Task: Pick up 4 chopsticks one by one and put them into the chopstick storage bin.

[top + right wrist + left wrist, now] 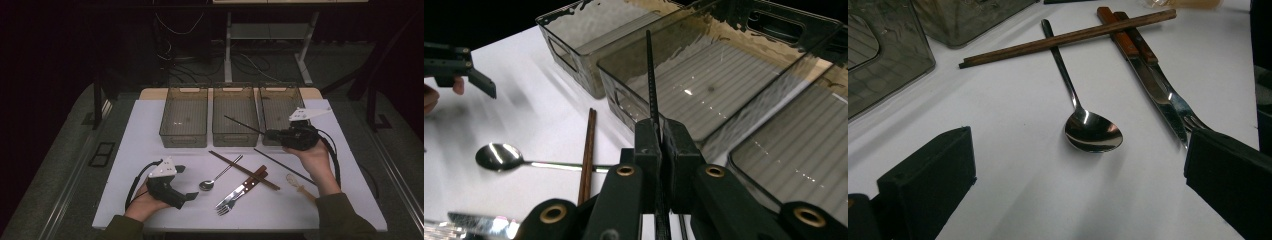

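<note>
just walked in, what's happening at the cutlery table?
A person works two handheld grippers at a white table. The right gripper is shut on a black chopstick, lifted over the middle one of three clear bins. The left gripper is open and hangs low near the spoon, holding nothing. On the table lie the spoon, brown chopsticks, a knife and fork, plus a second black chopstick. The bins look empty.
</note>
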Motion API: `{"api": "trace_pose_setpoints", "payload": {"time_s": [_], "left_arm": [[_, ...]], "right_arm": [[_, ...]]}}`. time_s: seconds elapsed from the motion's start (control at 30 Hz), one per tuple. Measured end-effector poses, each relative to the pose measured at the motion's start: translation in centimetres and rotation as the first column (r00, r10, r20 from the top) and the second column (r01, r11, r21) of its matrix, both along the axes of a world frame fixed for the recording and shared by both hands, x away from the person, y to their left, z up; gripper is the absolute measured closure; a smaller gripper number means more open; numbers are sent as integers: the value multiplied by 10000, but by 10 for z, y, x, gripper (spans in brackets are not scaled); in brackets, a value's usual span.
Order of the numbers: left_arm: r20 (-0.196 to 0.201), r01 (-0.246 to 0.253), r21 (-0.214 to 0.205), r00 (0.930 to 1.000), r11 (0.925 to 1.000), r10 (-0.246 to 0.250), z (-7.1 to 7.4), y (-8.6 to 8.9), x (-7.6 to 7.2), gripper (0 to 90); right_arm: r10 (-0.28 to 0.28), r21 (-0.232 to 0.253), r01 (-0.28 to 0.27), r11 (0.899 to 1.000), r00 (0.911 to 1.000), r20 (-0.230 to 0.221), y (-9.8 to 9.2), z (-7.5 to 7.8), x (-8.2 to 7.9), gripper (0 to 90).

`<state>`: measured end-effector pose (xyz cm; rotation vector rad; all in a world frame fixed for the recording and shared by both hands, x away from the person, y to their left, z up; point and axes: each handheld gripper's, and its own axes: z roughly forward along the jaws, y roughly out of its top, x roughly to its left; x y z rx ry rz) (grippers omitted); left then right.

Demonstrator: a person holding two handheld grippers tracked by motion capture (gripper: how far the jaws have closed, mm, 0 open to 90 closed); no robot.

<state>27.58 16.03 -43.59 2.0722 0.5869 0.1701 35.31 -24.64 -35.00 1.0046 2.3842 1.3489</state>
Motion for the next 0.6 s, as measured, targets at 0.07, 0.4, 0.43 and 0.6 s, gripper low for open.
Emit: {"api": "trace_pose_setpoints", "payload": {"time_s": [0.07, 0.4, 0.43, 0.6], "left_arm": [[-21, 4, -12, 10000, 10000, -4, 0, 0, 0, 0], [-17, -17, -24, 10000, 10000, 17, 0, 0, -1, 0], [-14, -5, -25, 10000, 10000, 5, 0, 0, -1, 0], [-20, -11, -36, 10000, 10000, 11, 0, 0, -1, 0]], "right_arm": [[-13, -41, 13, 10000, 10000, -8, 6, 1, 4, 860], [-106, 172, 111, 9998, 9995, -291, 31, 5, 21, 860], [-126, 183, 131, 9997, 9994, -313, 33, 6, 23, 860], [-157, 118, 160, 9998, 9995, -269, 44, 11, 30, 860]]}}
